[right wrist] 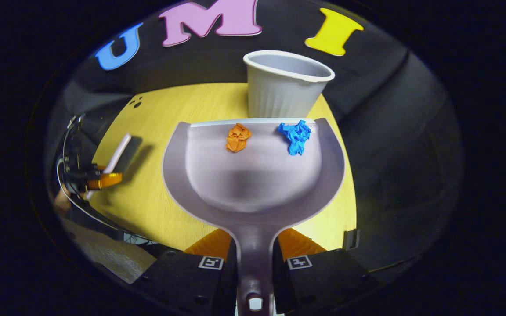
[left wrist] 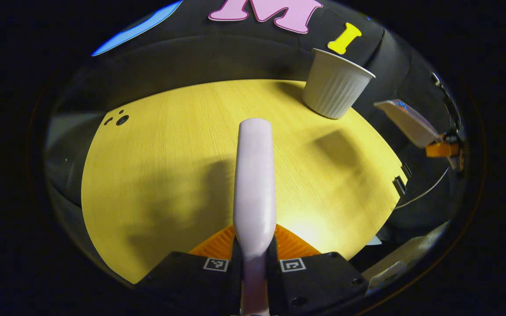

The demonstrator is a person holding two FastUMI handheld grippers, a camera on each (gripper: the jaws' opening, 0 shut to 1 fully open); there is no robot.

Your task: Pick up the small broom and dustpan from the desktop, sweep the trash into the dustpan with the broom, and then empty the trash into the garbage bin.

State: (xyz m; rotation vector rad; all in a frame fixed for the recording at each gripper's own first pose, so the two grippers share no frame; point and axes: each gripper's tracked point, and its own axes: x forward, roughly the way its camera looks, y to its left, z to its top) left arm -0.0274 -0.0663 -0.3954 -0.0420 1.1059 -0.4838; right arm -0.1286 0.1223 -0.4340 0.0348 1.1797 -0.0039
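Note:
My left gripper [left wrist: 254, 245] is shut on the pale handle of the small broom [left wrist: 255, 175], which points forward over the yellow table [left wrist: 169, 153]. My right gripper [right wrist: 254, 245] is shut on the handle of the grey dustpan [right wrist: 253, 175], held above the table. An orange paper wad [right wrist: 237, 137] and a blue paper wad [right wrist: 295, 136] lie in the pan near its front lip. The white ribbed garbage bin [right wrist: 283, 87] stands just beyond that lip. In the left gripper view the bin [left wrist: 334, 87] is at the far right, with the dustpan [left wrist: 409, 123] edge-on beside it.
The right gripper view has the left gripper [right wrist: 99, 180] with the broom [right wrist: 119, 153] at the table's left edge. Small dark holes [left wrist: 121, 119] mark the table's far left corner. The booth's black cloth wall rises behind the table.

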